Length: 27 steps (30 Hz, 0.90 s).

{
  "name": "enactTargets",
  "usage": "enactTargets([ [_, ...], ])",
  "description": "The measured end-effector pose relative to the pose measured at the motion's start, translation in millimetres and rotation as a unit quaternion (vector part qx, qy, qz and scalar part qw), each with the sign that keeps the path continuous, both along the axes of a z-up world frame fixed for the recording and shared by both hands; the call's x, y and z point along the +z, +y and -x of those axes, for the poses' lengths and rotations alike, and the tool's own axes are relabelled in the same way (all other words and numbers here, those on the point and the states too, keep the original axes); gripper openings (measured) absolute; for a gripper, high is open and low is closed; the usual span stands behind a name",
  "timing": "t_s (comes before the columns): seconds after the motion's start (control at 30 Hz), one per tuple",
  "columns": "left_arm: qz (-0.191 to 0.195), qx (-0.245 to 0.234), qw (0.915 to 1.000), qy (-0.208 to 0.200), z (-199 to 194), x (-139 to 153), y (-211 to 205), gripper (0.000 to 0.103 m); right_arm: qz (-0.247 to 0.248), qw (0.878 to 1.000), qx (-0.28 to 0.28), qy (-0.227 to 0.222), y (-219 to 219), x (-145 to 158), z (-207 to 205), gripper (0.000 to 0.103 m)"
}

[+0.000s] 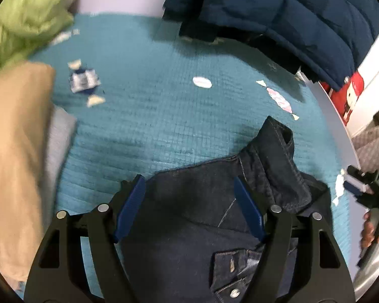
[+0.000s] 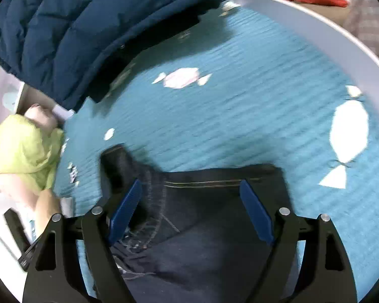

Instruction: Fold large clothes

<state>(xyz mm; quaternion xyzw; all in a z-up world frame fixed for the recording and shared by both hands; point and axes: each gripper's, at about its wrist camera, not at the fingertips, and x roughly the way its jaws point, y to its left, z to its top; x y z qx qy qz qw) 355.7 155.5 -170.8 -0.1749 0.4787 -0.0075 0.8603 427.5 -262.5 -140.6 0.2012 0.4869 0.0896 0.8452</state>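
The denim jacket lies on the bed cover, at its near edge. Beyond the denim jacket, at the cover's far edge, lies a puffer coat. Left of the denim jacket sits a pile of folded clothes.

A teal quilted cover printed with candy shapes spreads across the surface. A red cushion sits beyond its far right edge, past a pale rim.

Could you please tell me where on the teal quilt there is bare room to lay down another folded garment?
The teal quilt lies bare between the dark denim garment and the navy puffer jacket. Its left edge is crowded by the green garment and tan fabric.
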Motion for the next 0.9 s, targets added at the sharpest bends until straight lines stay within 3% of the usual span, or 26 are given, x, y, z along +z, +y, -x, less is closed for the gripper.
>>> enactTargets([
  [0.17, 0.02, -0.009, 0.9989, 0.042, 1.9, -30.7, -17.7, 0.072, 0.014, 0.998, 0.016, 0.06, 41.7, -43.5, -64.9, 0.076],
  [0.3, 0.003, -0.022, 0.9977, 0.064, 10.0, -55.1, -37.7, 0.072, -0.104, 0.984, 0.055, 0.135, 73.0, -82.4, -120.7, 0.043],
  [0.33, -0.01, -0.019, 0.9976, 0.066, 11.3, -62.0, -42.0, 0.072, -0.11, 0.978, 0.063, 0.163, 83.6, -92.5, -129.5, 0.038],
  [0.4, -0.029, -0.022, 0.9973, 0.064, 12.6, -66.2, -47.3, 0.072, -0.119, 0.971, 0.082, 0.189, 95.6, -97.3, -136.4, 0.014],
  [0.43, -0.037, -0.026, 0.997, 0.063, 13.5, -65.2, -49.0, 0.071, -0.154, 0.961, 0.116, 0.197, 101.3, -93.8, -134.3, 0.004],
  [0.47, -0.048, -0.031, 0.9961, 0.067, 14.5, -62.0, -50.7, 0.069, -0.167, 0.954, 0.16, 0.192, 108.4, -82.8, -124.8, 0.001],
  [0.57, -0.068, -0.046, 0.9954, 0.048, 18.6, -44.3, -47.9, 0.068, -0.072, 0.951, 0.254, 0.16, 123.4, -51.6, -81.7, 0.001],
  [0.63, -0.072, -0.031, 0.9965, 0.029, 16.9, -26.7, -37.2, 0.068, -0.037, 0.946, 0.269, 0.177, 120.5, -51.0, -44.7, 0.001],
  [0.73, -0.028, -0.014, 0.9995, -0.006, 6.0, 0.6, -24.9, 0.068, 0.02, 0.936, 0.306, 0.17, 127.5, -58.8, 3.8, 0.001],
  [0.83, -0.025, -0.045, 0.9986, -0.016, -16.5, 16.3, -44.0, 0.068, 0.055, 0.939, 0.298, 0.163, 125.1, -75.4, 32.6, 0.001],
  [0.9, -0.014, -0.098, 0.9951, -0.008, -32.1, 13.6, -68.4, 0.068, 0.022, 0.947, 0.272, 0.17, 114.9, -88.9, 32.7, 0.001],
])
